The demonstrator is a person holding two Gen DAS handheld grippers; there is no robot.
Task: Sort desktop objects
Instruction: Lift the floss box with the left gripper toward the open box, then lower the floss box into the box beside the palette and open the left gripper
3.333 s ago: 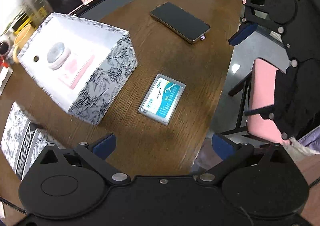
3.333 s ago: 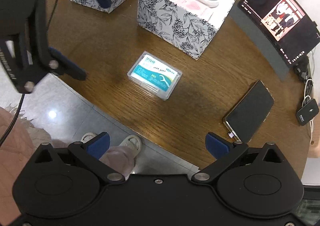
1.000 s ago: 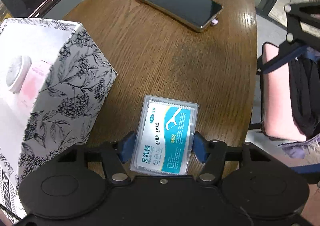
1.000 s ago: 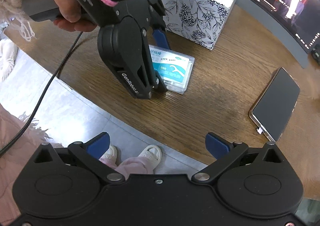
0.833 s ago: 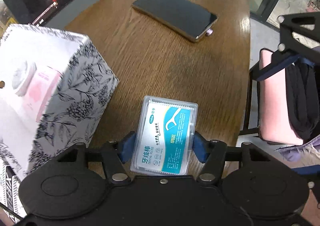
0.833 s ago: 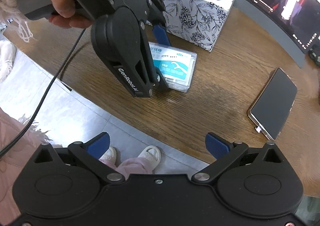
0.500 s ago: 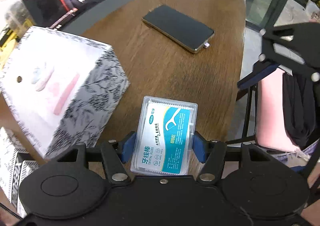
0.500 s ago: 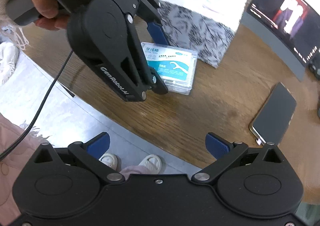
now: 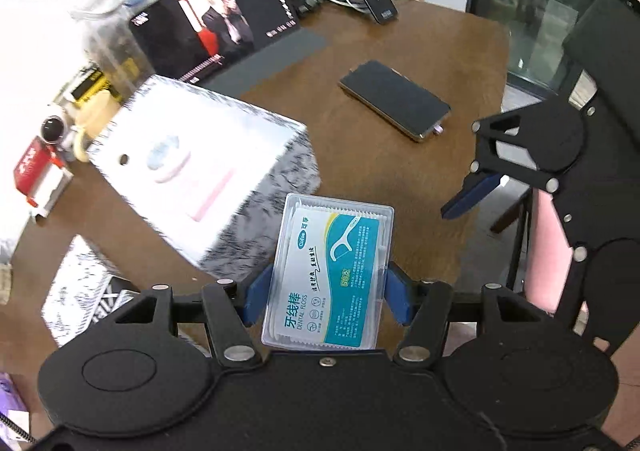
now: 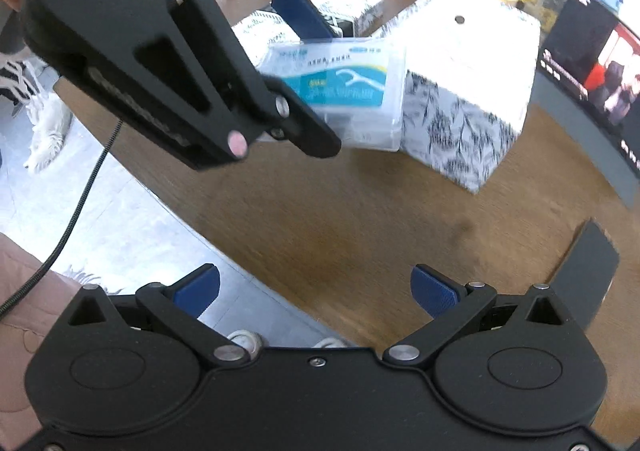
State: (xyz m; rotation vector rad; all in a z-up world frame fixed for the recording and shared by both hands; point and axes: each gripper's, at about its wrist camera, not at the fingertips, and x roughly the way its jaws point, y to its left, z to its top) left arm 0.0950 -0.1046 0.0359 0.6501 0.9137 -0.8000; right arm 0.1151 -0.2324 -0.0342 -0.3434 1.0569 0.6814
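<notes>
My left gripper (image 9: 326, 293) is clamped on the dental floss box (image 9: 330, 275), lifted clear of the wooden table (image 9: 400, 179) just beside the open floral box (image 9: 192, 167), while my right gripper (image 10: 314, 289) hangs spread and empty over the table's near edge.

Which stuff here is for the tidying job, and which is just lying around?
For the job:
- dental floss box, held in the left gripper
- open flower-print box
- its lid
- right gripper, open and empty

Just lying around:
- phone
- tablet
- red packet
- jar
</notes>
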